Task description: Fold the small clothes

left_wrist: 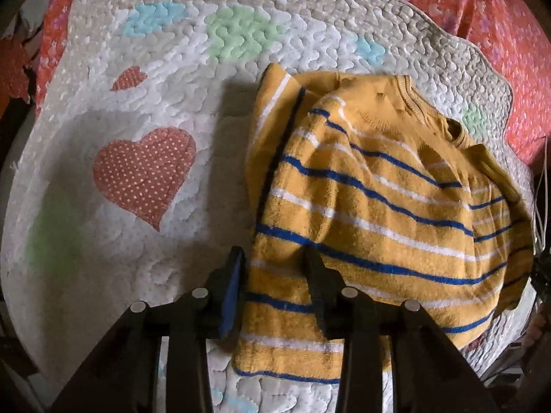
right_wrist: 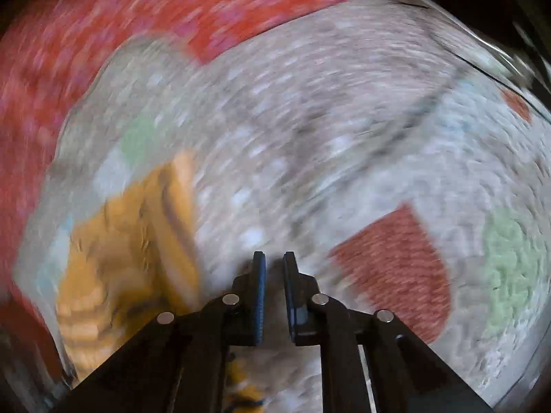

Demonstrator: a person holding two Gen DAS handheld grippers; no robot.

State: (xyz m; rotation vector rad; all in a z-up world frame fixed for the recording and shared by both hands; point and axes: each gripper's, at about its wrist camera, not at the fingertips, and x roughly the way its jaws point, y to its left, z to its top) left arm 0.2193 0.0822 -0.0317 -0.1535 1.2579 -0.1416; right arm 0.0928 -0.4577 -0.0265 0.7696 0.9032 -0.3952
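Mustard-yellow knitted sweater with blue and white stripes (left_wrist: 372,206) is lying partly folded on a white quilted mat with red polka-dot hearts (left_wrist: 144,172), over a red floral bedcover (left_wrist: 499,17). Left tool (left_wrist: 273,258) is hovering with fingers apart, straddling the sweater's lower left edge. Right tool (right_wrist: 274,261), seen through heavy blur, is showing a narrow gap between its fingers, gripping nothing, with the sweater to its left.

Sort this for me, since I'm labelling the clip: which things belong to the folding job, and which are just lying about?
Belongs to the job:
- yellow striped sweater
- left gripper, open over the sweater's edge
- right gripper, nearly closed, holding nothing

Just lying about:
- quilted mat with heart patches, under the sweater
- red floral sheet
- white cable
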